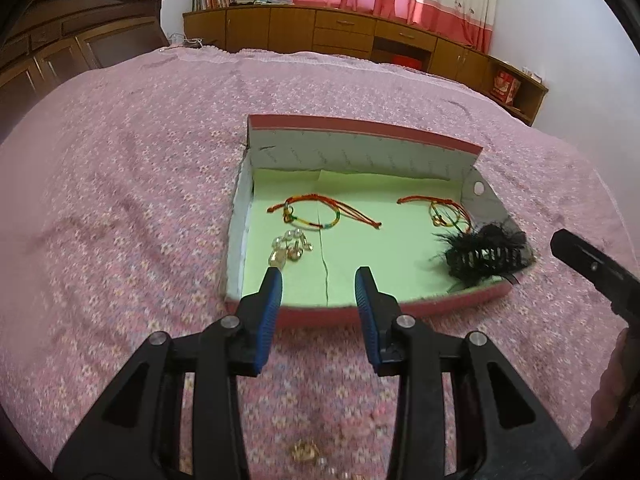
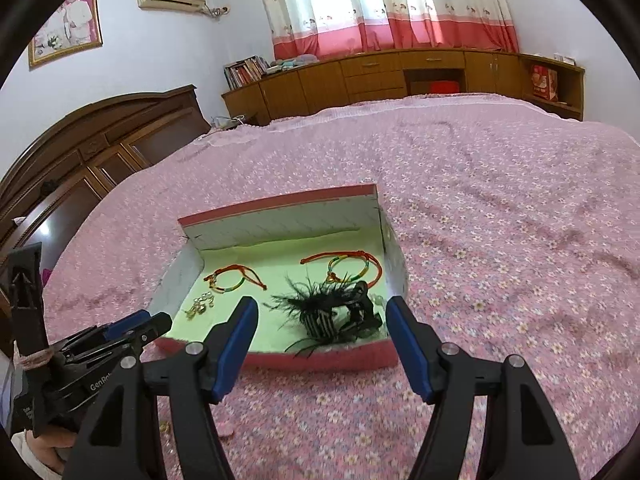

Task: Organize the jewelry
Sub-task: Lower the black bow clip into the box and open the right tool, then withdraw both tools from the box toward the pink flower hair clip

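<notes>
On the left, the left gripper [image 1: 319,276] hangs over the near edge of the box [image 1: 400,308], its ribbed blue pads [image 1: 272,296] a narrow way apart with nothing between them. Just past its left pad lies a cluster of clear and gold beads [image 1: 290,245] on the pale green paper lining. Beyond that is a braided cord bracelet [image 1: 316,212] in red, yellow and green, and a second bracelet [image 1: 444,210] lies further right. A black feathered hair clip [image 2: 332,312], spiky and toothed, sits in the near right corner. The right gripper [image 2: 320,308] stands wide and empty, the clip lying past the gap. The cardboard box is shallow, red outside, white inside. It rests on a pink flowered bedspread [image 2: 500,240]. Behind are a wooden cabinet [image 2: 380,72] and red-banded curtains [image 2: 392,4].
</notes>
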Demonstrator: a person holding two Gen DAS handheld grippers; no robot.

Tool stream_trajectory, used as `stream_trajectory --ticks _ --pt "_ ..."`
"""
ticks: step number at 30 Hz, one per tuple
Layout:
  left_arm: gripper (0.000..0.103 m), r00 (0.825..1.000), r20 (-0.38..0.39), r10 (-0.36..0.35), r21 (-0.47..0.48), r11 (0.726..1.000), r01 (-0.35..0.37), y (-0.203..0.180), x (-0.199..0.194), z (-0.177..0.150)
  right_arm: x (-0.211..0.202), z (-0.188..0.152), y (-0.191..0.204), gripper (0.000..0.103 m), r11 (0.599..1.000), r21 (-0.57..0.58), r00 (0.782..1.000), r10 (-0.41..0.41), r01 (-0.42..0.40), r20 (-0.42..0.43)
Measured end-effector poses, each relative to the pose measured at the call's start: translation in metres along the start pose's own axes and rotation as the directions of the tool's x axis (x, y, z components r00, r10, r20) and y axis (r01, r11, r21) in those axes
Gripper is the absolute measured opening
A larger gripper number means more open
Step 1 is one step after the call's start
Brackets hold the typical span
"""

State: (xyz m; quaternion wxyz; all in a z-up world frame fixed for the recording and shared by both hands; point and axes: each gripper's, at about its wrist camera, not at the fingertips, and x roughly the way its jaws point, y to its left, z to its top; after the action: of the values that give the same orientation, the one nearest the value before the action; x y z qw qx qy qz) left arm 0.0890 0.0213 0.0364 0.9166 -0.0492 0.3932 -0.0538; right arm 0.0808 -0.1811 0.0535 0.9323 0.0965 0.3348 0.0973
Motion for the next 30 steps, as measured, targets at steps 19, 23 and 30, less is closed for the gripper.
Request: stream_trajectory --ticks 19,23,30 --pt "0.034 0.993 -0.091 -0.079 -0.029 0.997 0.077 -0.020 -0.022 -0.046 -0.042 -0.045 -0.010 0.069 0.999 0.021 0.999 -0.029 0.030 -0.046" --pt "0.036 0.990 -0.122 -0.075 -0.010 0.997 0.075 -0.031 -0.019 -0.055 -0.043 -0.058 -0.018 0.069 0.999 0.040 0.997 -0.032 0.035 -0.072" --pt "0.045 0.987 -0.151 -0.061 0.002 0.998 0.062 -0.042 -0.010 -0.065 -0.047 -0.072 -0.035 0.069 0.996 0.081 0.996 -0.032 0.039 -0.087"
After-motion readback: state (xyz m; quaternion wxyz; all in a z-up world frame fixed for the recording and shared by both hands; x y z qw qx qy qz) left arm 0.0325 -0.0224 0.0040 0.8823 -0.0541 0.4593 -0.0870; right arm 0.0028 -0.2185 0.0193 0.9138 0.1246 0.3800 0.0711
